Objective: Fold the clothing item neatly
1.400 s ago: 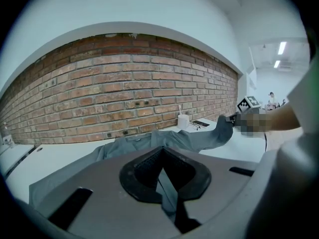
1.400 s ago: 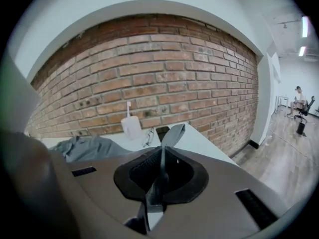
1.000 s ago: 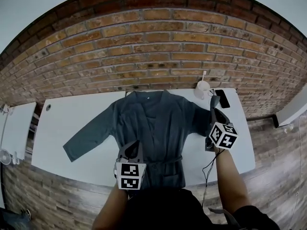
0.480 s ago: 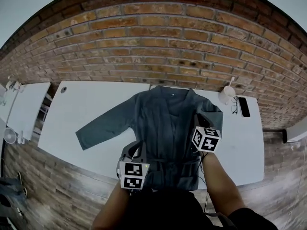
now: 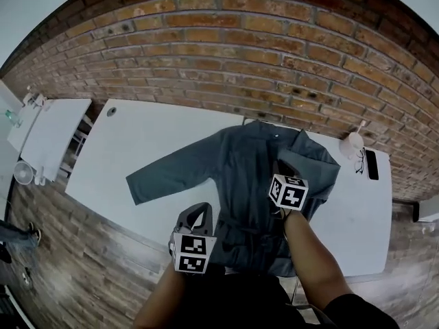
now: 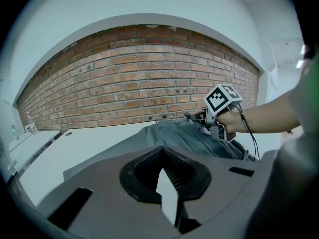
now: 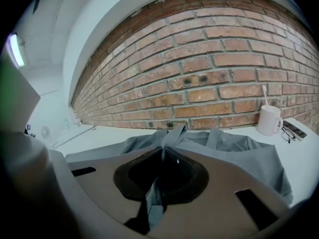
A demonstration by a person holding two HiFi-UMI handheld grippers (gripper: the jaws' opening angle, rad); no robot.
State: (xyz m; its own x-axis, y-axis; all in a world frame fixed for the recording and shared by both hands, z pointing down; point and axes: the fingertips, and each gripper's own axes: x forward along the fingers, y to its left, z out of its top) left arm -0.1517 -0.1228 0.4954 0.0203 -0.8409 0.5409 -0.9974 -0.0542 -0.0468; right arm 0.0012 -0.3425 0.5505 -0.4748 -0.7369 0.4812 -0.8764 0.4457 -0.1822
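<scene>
- A white ceramic mug [image 5: 352,144], spectacles [image 5: 361,160] and a black phone [image 5: 372,164] crowd the white table [image 5: 151,136] right of the slate-grey cloth robe [image 5: 233,177].
- Bare tabletop opens left of the robe.
- My right gripper [image 5: 280,168] clamps soft sleeve fabric over the robe's front; my left gripper [image 5: 199,216], jaws together and empty, hovers beside its near hem.

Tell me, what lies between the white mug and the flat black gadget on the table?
A pair of glasses lies between the white mug and the flat black gadget, clearest in the right gripper view.
</scene>
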